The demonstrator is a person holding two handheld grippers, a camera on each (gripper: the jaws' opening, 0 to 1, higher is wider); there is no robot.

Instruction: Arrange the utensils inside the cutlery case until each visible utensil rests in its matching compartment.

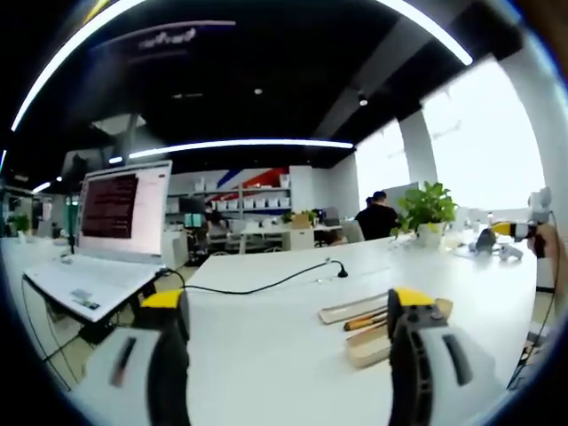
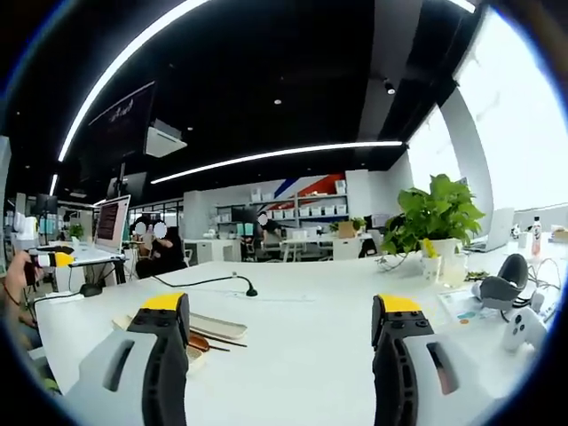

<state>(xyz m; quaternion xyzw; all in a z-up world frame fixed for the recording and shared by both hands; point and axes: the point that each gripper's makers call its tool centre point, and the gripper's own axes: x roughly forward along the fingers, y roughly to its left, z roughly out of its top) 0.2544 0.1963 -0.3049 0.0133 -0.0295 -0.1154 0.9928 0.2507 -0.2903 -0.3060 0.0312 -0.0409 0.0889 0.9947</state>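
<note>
We note a white table [image 1: 266,328] carrying an open laptop [image 1: 111,235] at one end, its screen lit with text. A black cable [image 1: 266,284] snakes across the tabletop. A potted green plant [image 2: 432,217] stands near the window side, with a game controller [image 2: 524,327] and a dark headset [image 2: 506,277] lying close by. Beyond, we see shelving with white boxes [image 1: 253,202] and a seated person [image 1: 379,217] in dark clothing.

Laptop screen [image 1: 122,209]: lines of text present, too small to read.
Dark ceiling panel [image 1: 166,37]: faint pale lettering, blurred, illegible.
Other surfaces: no readable text.
</note>
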